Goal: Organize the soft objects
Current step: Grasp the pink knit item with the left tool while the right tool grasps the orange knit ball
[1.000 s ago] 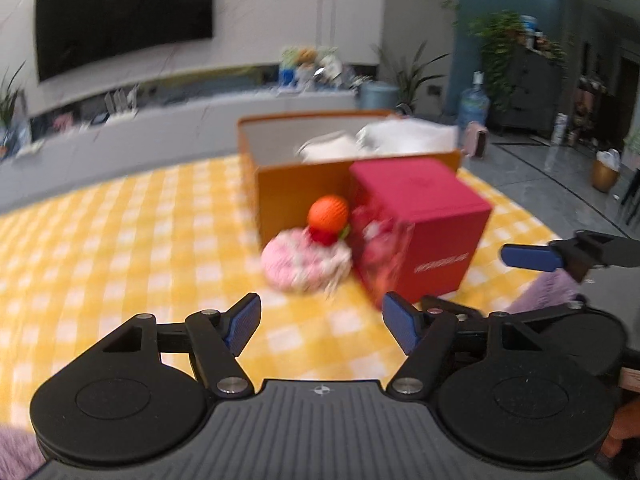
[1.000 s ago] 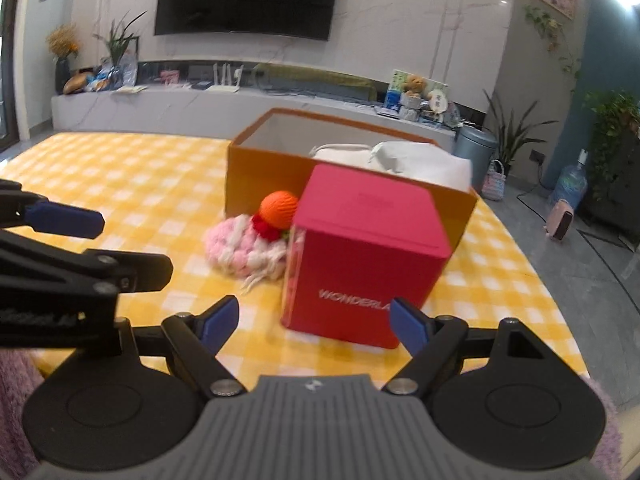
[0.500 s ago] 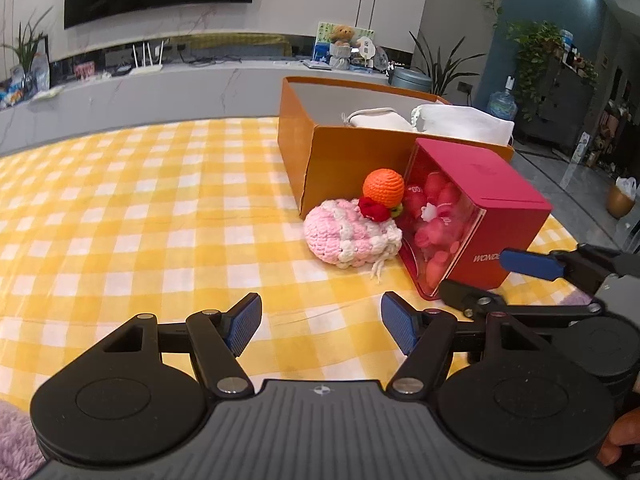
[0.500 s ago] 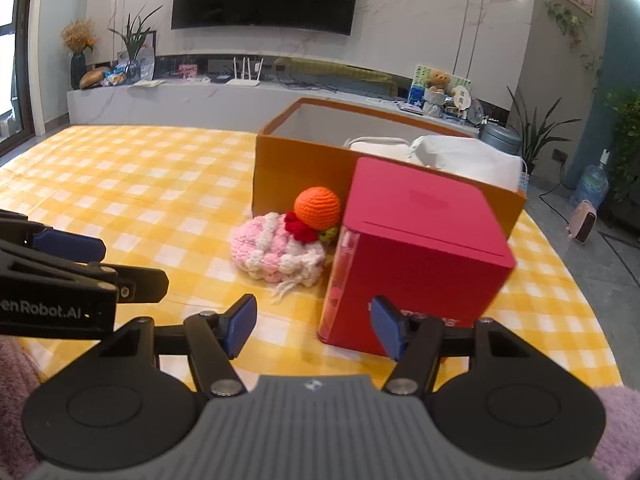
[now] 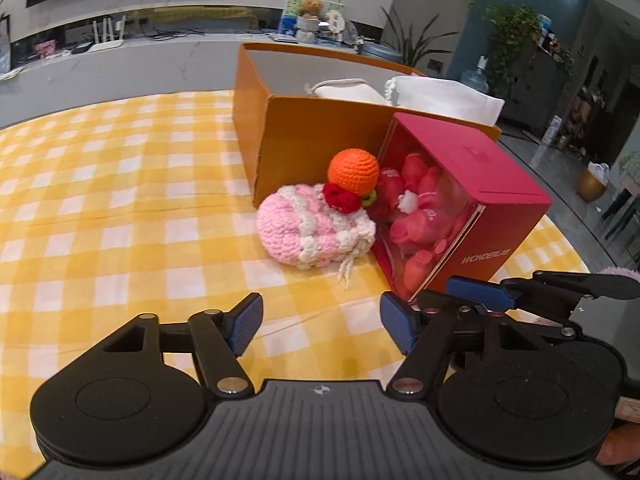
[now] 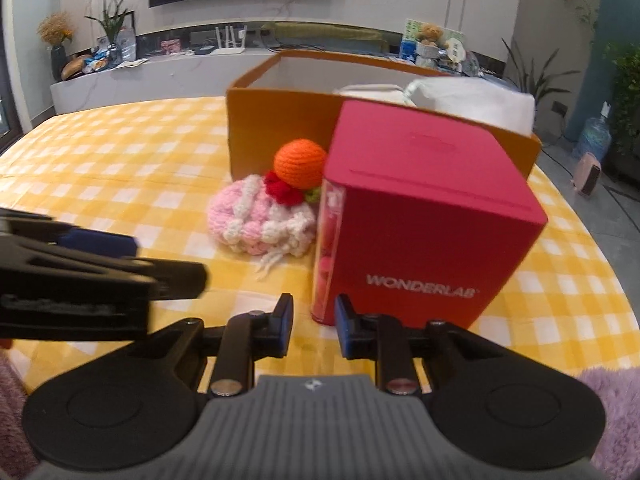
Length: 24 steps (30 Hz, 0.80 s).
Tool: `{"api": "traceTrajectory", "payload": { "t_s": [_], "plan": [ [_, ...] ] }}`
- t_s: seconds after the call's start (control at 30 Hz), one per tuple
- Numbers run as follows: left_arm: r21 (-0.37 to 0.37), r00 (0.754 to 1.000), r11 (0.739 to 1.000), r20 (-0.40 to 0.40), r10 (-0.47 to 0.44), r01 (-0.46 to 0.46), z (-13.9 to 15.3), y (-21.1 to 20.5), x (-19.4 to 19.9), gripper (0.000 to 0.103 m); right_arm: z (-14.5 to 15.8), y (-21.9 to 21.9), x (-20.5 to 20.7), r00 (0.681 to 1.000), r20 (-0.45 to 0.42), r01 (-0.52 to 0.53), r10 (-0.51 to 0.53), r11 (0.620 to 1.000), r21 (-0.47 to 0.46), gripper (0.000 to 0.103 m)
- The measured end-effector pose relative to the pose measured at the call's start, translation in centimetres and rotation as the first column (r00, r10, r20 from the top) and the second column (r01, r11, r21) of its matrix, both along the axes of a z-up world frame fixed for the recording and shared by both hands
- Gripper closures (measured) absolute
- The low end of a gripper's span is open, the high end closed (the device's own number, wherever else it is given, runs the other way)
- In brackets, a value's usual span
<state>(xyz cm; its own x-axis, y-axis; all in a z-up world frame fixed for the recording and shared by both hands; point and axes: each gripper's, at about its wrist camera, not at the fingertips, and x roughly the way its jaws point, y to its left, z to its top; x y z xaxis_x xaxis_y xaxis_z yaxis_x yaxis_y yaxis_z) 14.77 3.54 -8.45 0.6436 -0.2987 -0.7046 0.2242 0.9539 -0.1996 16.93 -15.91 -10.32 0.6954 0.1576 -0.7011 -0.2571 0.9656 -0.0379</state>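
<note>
**Two grippers poised before the crochet toys**

The left gripper hovered low over the yellow checked tablecloth with its jaws spread wide and narrowing a little, nothing between its blue pads. The right gripper hung just beside it on the right, its jaws closing to a narrow gap with only bare cloth between them and no object pinched.

Ahead of both, in the middle of the table, a pink and white crochet pouch lay on the cloth. A crochet orange ball with a small red knitted piece sat at its far edge. All three were tucked against the near wall of an open orange cardboard box and touched the left side of a red box marked WONDERLAB. Through that red box's clear side, red and pink items showed. White cloth bags rested inside the orange box, at its right end
</note>
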Motion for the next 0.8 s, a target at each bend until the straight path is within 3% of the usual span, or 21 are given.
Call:
{"api": "traceTrajectory", "payload": {
  "t_s": [0.17, 0.33, 0.37, 0.47, 0.6, 0.8],
  "plan": [
    [0.074, 0.999, 0.996, -0.029, 0.042, -0.04, 2.3, 1.2, 0.6, 0.028, 2.8, 1.9, -1.3, 0.99, 0.087, -0.101, 0.111, 0.989, -0.11, 0.081],
    [0.109, 0.998, 0.994, -0.052, 0.029, -0.023, 3.6, 2.3, 1.6, 0.028, 5.5, 4.0, -0.3, 0.968, 0.096, -0.201, 0.23, 0.949, -0.245, 0.08],
    [0.106, 0.998, 0.994, -0.051, 0.027, -0.021, 3.7, 2.5, 1.8, 0.028, 5.8, 4.4, 0.2, 0.963, 0.1, -0.214, 0.251, 0.935, -0.283, 0.076],
    [0.083, 0.998, 0.996, -0.062, 0.022, -0.016, 3.7, 2.8, 2.6, 0.028, 6.0, 5.6, 2.0, 0.938, 0.077, -0.281, 0.339, 0.869, -0.406, 0.066],
    [0.074, 0.999, 0.997, -0.044, -0.002, 0.005, 3.8, 2.7, 3.6, 0.028, 4.8, 6.6, 4.5, 0.888, 0.008, -0.379, 0.459, 0.743, -0.552, 0.065],
    [0.039, 0.998, 0.999, -0.068, -0.002, 0.004, 2.4, 3.2, 5.1, 0.028, 3.1, 7.7, 7.0, 0.828, -0.103, -0.47, 0.552, 0.581, -0.665, 0.062]
  ]
}}
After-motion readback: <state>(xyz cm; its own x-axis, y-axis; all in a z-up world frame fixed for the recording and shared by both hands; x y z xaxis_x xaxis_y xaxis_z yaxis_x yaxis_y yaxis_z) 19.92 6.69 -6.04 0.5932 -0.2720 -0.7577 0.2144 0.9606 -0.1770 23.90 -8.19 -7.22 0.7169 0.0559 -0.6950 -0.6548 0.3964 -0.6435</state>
